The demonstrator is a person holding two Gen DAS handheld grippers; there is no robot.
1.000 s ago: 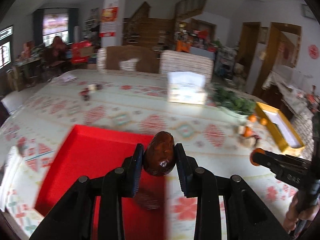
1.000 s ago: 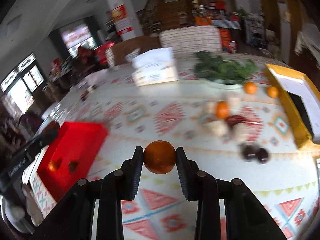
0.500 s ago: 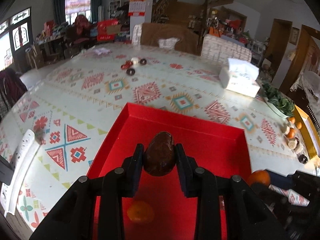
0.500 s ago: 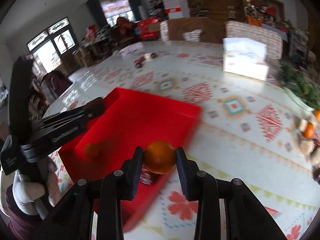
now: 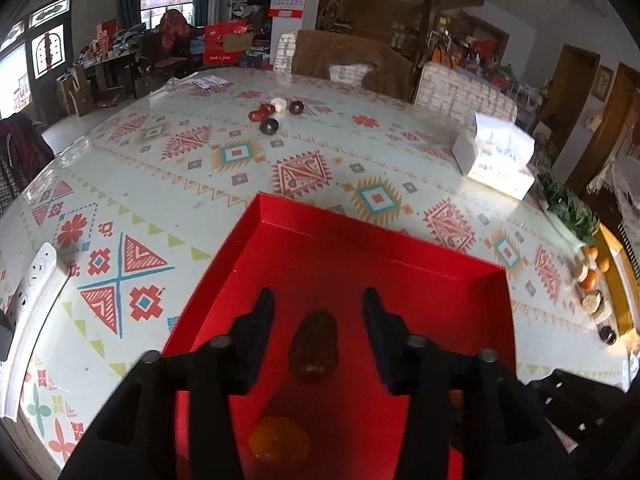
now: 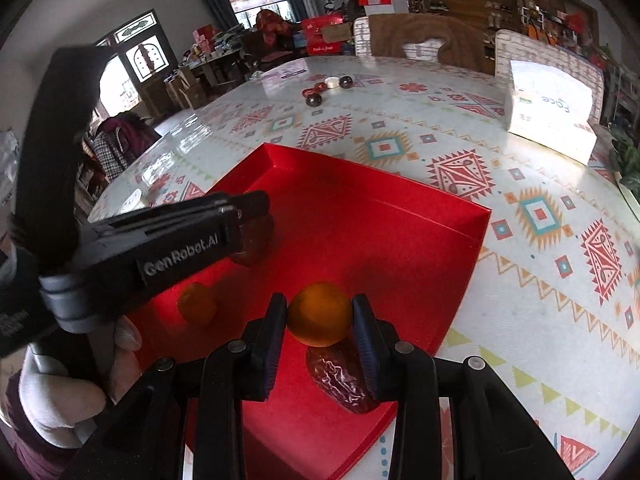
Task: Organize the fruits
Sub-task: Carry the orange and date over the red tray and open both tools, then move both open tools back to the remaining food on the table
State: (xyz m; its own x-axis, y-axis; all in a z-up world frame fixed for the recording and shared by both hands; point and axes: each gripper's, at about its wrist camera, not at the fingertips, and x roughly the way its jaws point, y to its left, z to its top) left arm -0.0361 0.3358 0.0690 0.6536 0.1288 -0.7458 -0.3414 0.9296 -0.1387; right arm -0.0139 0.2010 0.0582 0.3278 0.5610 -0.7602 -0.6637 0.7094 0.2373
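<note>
Right tool (image 6: 320,320): clamped on an orange (image 6: 319,314), held over the near part of the red tray (image 6: 400,216).
Wrinkled date (image 6: 340,380): lies in the tray just under and behind that orange.
Left tool (image 5: 318,316): jaws opening, fingers apart over the tray; a dark date (image 5: 313,346) sits between them, touched by neither pad.
Loose orange (image 5: 279,440): on the tray floor, nearest the left camera.
Crowding: in the right view the left tool's body (image 6: 160,240) crosses the tray's left half and partly hides the dark date.
Table (image 5: 180,184): patterned cloth, power strip (image 5: 28,308) at the left edge.
Further right: tissue box (image 5: 496,160), greens, more fruit by a yellow tray.
Far end: small dark and red pieces (image 5: 276,114).
</note>
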